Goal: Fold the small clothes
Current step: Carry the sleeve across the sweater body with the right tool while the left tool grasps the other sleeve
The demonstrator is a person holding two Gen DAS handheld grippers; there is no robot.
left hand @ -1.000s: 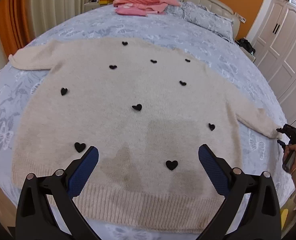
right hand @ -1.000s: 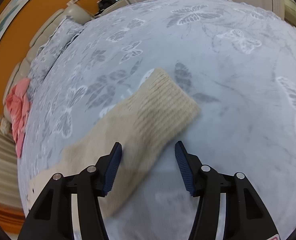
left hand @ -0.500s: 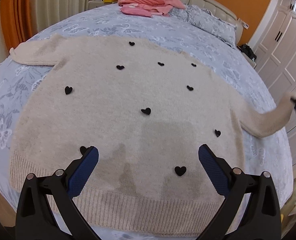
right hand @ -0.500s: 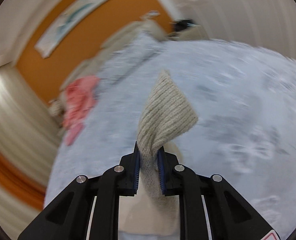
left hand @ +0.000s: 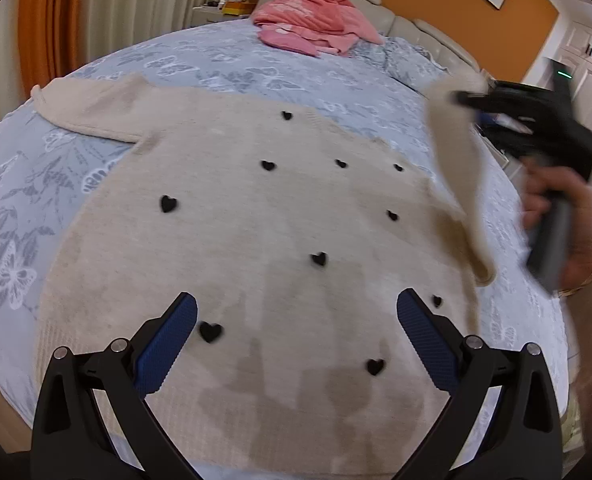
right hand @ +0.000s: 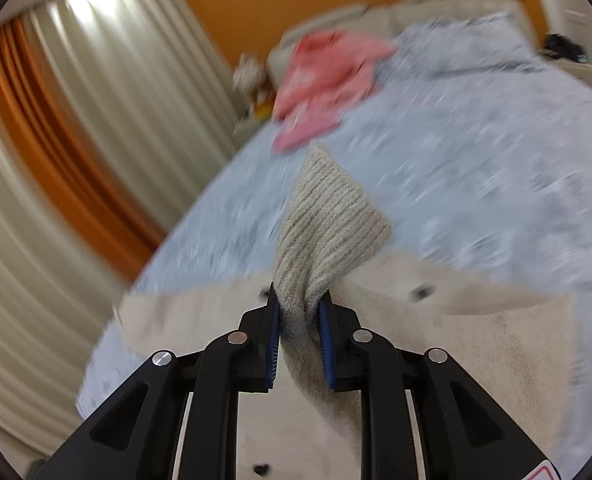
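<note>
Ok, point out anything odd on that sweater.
Darker grey-brown patches mark the sweater near its hem, between the left gripper's fingers; they could be damp stains or shadows. Otherwise it lies flat, one sleeve lifted by the right gripper.

A beige sweater [left hand: 256,248] with black hearts lies flat on the butterfly-print bed [left hand: 216,60]. The left gripper [left hand: 296,344] hangs wide apart above the sweater's hem. At the sweater's right side, the right gripper [left hand: 475,100] holds the raised sleeve [left hand: 455,168]. Beyond the sweater lies pink clothing [left hand: 315,20].
</note>
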